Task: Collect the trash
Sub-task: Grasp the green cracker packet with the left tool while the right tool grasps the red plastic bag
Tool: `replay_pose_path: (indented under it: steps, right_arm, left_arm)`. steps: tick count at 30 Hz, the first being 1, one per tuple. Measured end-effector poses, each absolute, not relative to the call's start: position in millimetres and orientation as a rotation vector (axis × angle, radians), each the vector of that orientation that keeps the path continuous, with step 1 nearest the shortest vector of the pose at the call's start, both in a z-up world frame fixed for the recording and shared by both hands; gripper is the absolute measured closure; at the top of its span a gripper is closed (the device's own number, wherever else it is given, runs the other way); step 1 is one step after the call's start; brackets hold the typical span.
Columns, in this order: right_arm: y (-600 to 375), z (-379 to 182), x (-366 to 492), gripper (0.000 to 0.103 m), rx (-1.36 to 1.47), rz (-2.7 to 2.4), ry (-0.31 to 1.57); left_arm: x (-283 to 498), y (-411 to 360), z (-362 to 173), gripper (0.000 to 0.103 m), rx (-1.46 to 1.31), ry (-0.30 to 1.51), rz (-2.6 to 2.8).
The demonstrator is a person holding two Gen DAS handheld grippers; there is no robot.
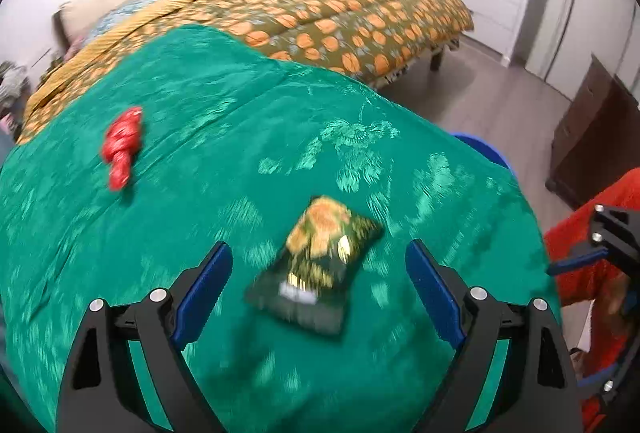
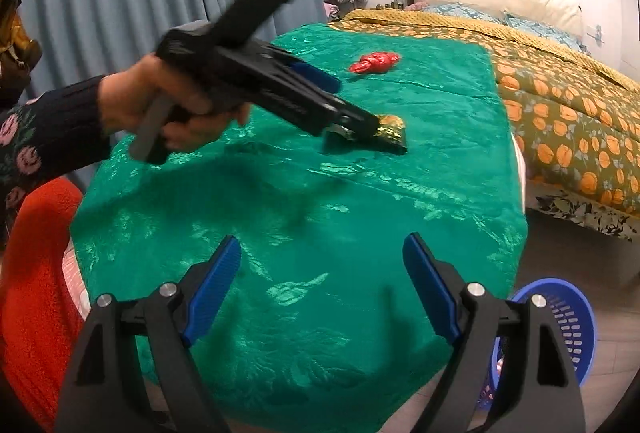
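Observation:
A dark green and gold snack packet [image 1: 320,265] lies on the green tablecloth [image 1: 200,137]. My left gripper [image 1: 319,265] is open, with its jaws on either side of the packet and just above it. A crumpled red wrapper [image 1: 122,145] lies farther back to the left. In the right wrist view the left gripper [image 2: 360,113] hovers at the packet [image 2: 390,133], and the red wrapper [image 2: 374,62] lies behind it. My right gripper [image 2: 322,265] is open and empty above the near part of the tablecloth [image 2: 320,201].
A blue perforated basket [image 2: 560,317] stands on the floor at the table's right corner; its rim [image 1: 486,149] shows past the cloth. A bed with an orange floral quilt [image 2: 568,113] is close beside the table. A red chair back [image 2: 36,273] is at the near left.

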State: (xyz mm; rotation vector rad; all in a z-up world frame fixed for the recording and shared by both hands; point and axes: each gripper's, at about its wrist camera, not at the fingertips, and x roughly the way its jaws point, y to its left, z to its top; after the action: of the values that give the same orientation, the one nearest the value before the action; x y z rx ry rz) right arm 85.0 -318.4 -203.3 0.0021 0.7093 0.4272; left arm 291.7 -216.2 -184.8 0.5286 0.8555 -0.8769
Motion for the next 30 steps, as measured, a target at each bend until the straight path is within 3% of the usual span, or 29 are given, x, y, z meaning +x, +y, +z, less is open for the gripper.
replay_pose_path:
  steps: [5,10,20,27,29,30]
  right_arm:
    - [-326.4,-204.7,85.4,0.022,0.006,0.421,0.714]
    - [-331.3,-200.8,87.1,0.022,0.019,0.415,0.697]
    - [-332.1,-197.4,88.9,0.022,-0.002,0.372,0.684]
    - [-312.3,-183.6,163.2,0.022,-0.057,0.302,0.764]
    - [-305.4,-176.4,189.4,0.022,-0.058,0.304,0.772]
    - [-300.3,-171.4,209.2,0.022,-0.059,0.299,0.78]
  left_arm:
    - [304.3,-236.7,-205.7,0.039,0.601,0.905,-0.935]
    - [309.3,-231.4,-208.6,0.066,0.503,0.943,-0.952]
    - [294.9,-124.6,-195.9,0.068,0.224,0.968,-0.64]
    - [291.9,-45.7,-207.4,0.064,0.093,0.955,-0.333]
    - [291.9,-46.0,-207.0,0.049,0.094,0.95,-0.293]
    - [291.0,-46.1,-208.0,0.036,0.085,0.944,-0.277]
